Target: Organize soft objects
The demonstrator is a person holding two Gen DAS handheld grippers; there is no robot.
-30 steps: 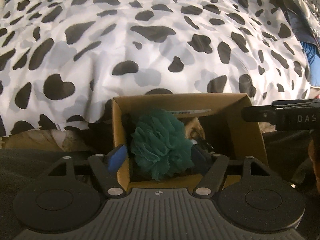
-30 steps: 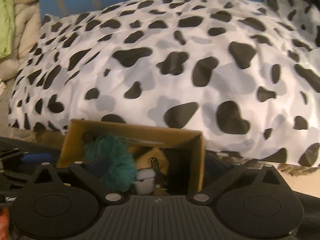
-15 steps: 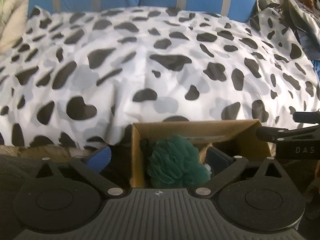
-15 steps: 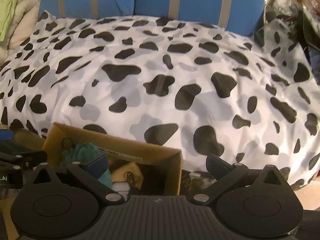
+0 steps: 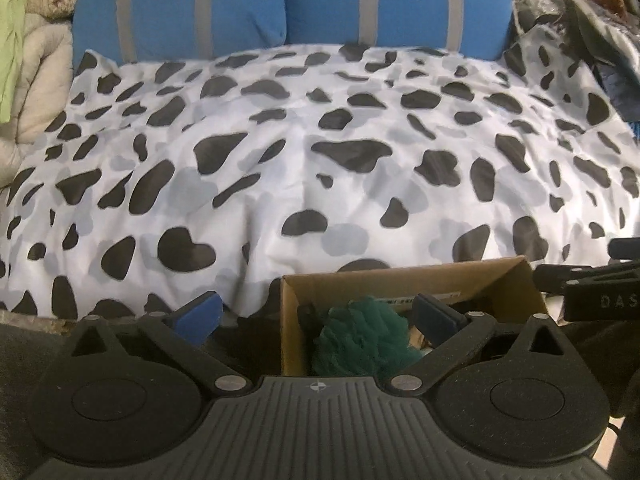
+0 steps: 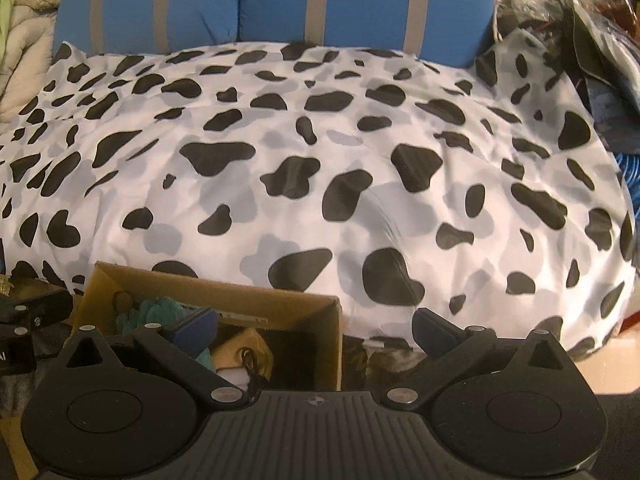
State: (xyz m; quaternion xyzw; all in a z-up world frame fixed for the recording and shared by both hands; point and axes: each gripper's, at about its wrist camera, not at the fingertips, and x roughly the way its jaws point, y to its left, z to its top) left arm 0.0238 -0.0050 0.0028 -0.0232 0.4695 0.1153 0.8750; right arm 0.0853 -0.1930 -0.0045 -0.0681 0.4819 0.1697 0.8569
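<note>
Cow-print bedding (image 5: 320,152) fills the scene behind the cardboard box (image 5: 400,280), with blue striped cushions (image 5: 288,4) further back beyond it. Inside the box, toward its left wall, sits the green mesh pouf (image 5: 362,340), lying free with other small items beside it on the right in the right wrist view, too dim to name. My left gripper (image 5: 320,316) has just been opening and its fingers now stand wide apart, one blue pad outside the box's left wall and the other over the box; the pouf lies between them but neither pad presses on it. My right gripper (image 6: 316,328) is spread wide too, holding nothing, one pad over the box and the other past its right wall.

I judge the pouf to be very light, springy and squashy, not fragile or slippery, though loose netting can snag on a pad. If I take it again, I'd pinch across its bunched middle rather than a stray frill.
</note>
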